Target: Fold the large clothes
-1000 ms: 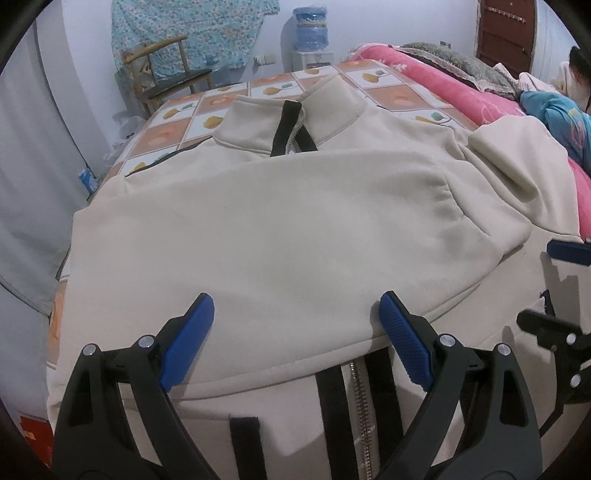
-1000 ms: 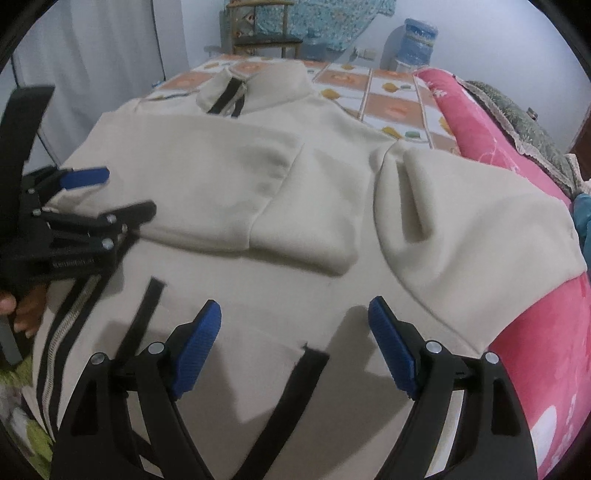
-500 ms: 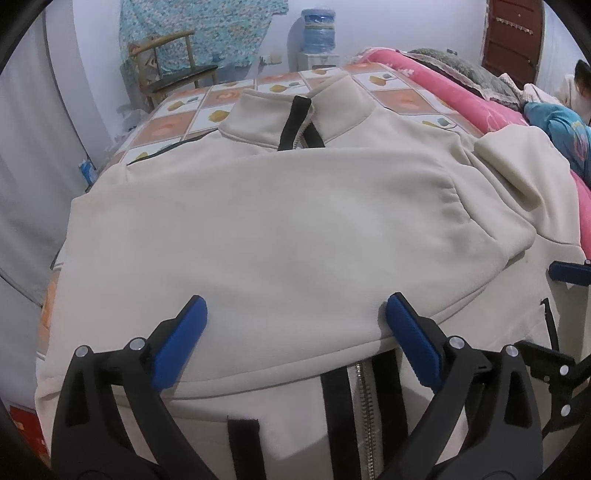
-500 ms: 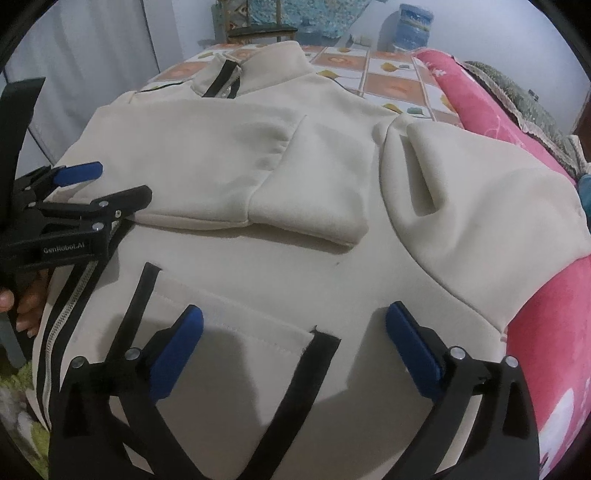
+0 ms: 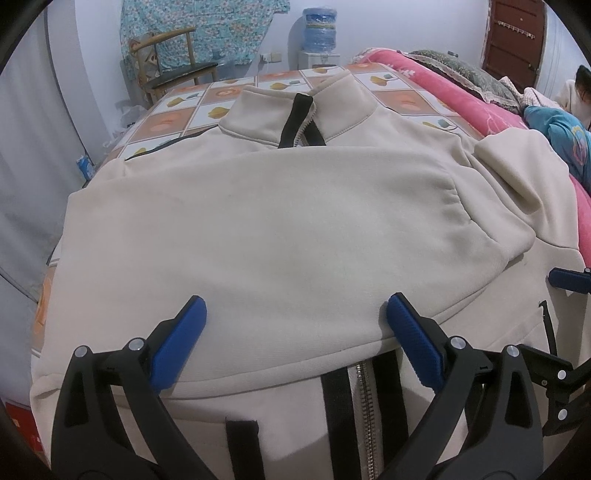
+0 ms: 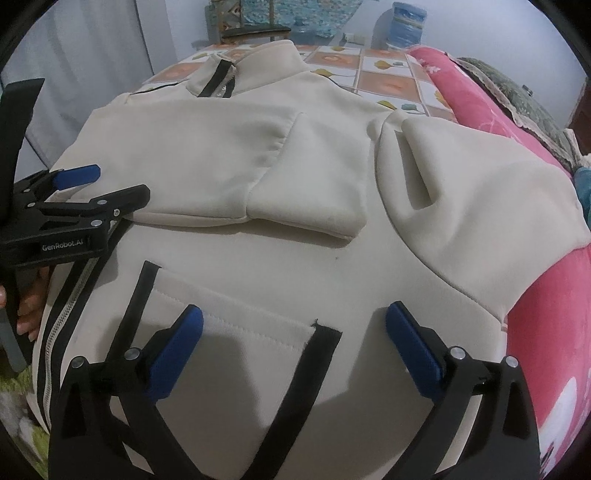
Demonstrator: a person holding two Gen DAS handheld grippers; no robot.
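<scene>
A large cream zip jacket (image 5: 280,236) with black trim lies front up on a table, collar at the far end. One sleeve (image 5: 295,258) is folded across the chest; its cuff (image 6: 310,184) lies flat. The other sleeve (image 6: 480,206) spreads toward the pink bedding. My left gripper (image 5: 295,325) is open and empty over the folded sleeve's lower edge, above the zipper (image 5: 364,398). My right gripper (image 6: 293,332) is open and empty over the black-edged pocket (image 6: 236,325). The left gripper also shows in the right wrist view (image 6: 103,184).
The table has an orange and white tile-pattern cover (image 5: 177,107). Pink bedding (image 6: 554,314) lies along the right side. A wooden chair (image 5: 166,66) and a water jug (image 5: 319,29) stand at the far wall. A grey curtain (image 5: 29,147) hangs at the left.
Both grippers have drawn back toward the jacket's hem, still open. More of the pocket shows between the right gripper's fingers. The jacket has not moved.
</scene>
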